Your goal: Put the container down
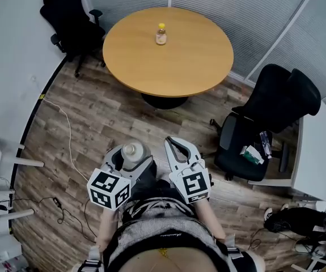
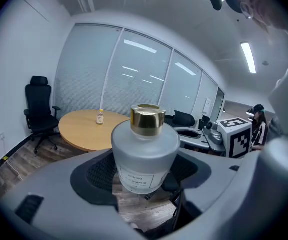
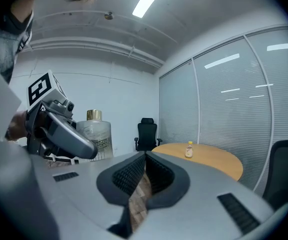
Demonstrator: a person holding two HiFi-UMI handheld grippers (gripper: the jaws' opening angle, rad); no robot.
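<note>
The container (image 1: 132,152) is a frosted glass bottle with a gold cap (image 2: 147,119) and a small white label. My left gripper (image 1: 130,158) is shut on the container's body (image 2: 145,154), holding it upright over the wooden floor close in front of the person. My right gripper (image 1: 177,146) hangs just to its right, with the jaws together and nothing between them (image 3: 142,176). From the right gripper view the container (image 3: 97,134) shows at the left, held in the left gripper (image 3: 58,129). The round wooden table (image 1: 191,55) stands further ahead.
A small yellow-capped bottle (image 1: 161,34) stands on the round table. One black office chair (image 1: 72,16) is at the far left, another (image 1: 270,112) at the right beside a white desk (image 1: 321,152). A cable (image 1: 66,135) runs along the floor at the left.
</note>
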